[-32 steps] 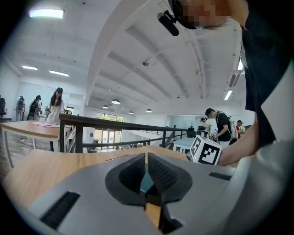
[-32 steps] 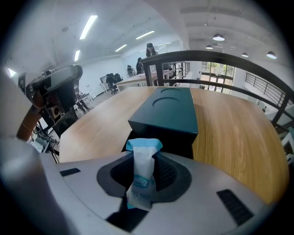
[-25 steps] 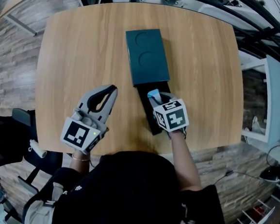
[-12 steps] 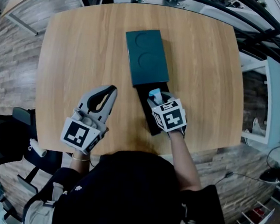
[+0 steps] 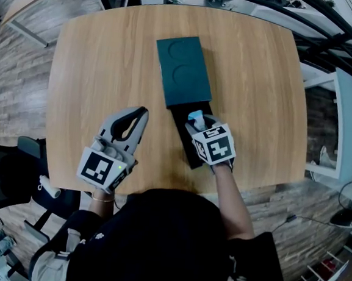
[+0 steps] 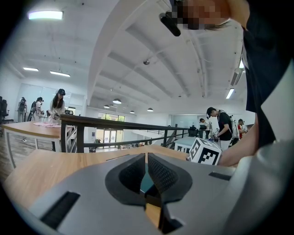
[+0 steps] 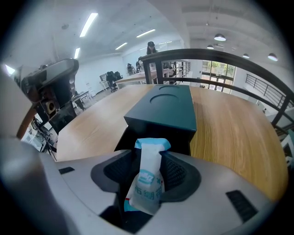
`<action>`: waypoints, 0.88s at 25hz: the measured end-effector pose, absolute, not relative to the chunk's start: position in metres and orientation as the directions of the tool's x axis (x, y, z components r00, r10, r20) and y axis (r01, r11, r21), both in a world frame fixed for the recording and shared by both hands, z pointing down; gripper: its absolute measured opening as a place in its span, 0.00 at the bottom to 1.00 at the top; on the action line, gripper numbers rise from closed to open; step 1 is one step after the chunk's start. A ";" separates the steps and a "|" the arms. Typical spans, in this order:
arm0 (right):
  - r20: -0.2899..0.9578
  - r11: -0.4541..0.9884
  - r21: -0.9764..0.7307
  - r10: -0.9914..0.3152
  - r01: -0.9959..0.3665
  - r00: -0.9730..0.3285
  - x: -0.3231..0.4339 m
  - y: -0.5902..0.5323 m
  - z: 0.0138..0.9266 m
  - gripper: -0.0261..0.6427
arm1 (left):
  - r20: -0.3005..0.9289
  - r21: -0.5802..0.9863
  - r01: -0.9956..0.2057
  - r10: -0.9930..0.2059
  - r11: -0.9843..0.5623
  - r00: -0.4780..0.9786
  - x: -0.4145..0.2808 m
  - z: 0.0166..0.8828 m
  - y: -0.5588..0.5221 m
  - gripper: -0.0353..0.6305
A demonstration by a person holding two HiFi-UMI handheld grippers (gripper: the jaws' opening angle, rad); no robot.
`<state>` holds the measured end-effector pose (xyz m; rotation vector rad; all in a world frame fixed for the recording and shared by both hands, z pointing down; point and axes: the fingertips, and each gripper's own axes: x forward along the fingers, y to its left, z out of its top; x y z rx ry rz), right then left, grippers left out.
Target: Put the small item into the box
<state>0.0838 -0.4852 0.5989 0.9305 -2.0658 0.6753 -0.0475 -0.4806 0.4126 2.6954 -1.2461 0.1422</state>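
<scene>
Right gripper [image 5: 196,121], its jaws spread after just opening, straddles the small sachet [image 7: 148,176], unpinched in the black tray [image 5: 184,147] drawn from the box [image 5: 183,70] toward the table's [image 5: 96,69] near edge: placement seemingly done, withdrawal left; left gripper [image 5: 140,112] pressed together, empty.

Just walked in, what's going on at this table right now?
A person holds a gripper in each hand. The right gripper is over the pulled-out tray of the box; its jaws have just been opening, with a small white-and-blue packet standing between them. The left gripper is shut and empty, to the side.
</scene>
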 end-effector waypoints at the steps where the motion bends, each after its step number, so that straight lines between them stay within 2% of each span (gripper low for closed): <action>1: 0.808 0.598 -0.141 -0.391 -0.789 -0.441 0.085 -0.485 0.599 0.33 | 0.157 0.112 -0.762 -0.745 -0.638 0.648 -0.047 0.413 -0.480 0.09; 10: 0.835 0.649 -0.050 -0.389 -0.759 -0.388 0.083 -0.480 0.595 0.34 | 0.158 0.109 -0.763 -0.747 -0.637 0.646 -0.048 0.410 -0.477 0.09; 16: 0.815 0.624 -0.095 -0.398 -0.776 -0.420 0.082 -0.481 0.588 0.33 | 0.157 0.104 -0.761 -0.745 -0.640 0.648 -0.046 0.408 -0.476 0.09; 22: 0.765 0.604 -0.064 -0.482 -0.795 -0.427 0.089 -0.487 0.567 0.33 | 0.161 0.097 -0.760 -0.743 -0.643 0.650 -0.042 0.407 -0.475 0.09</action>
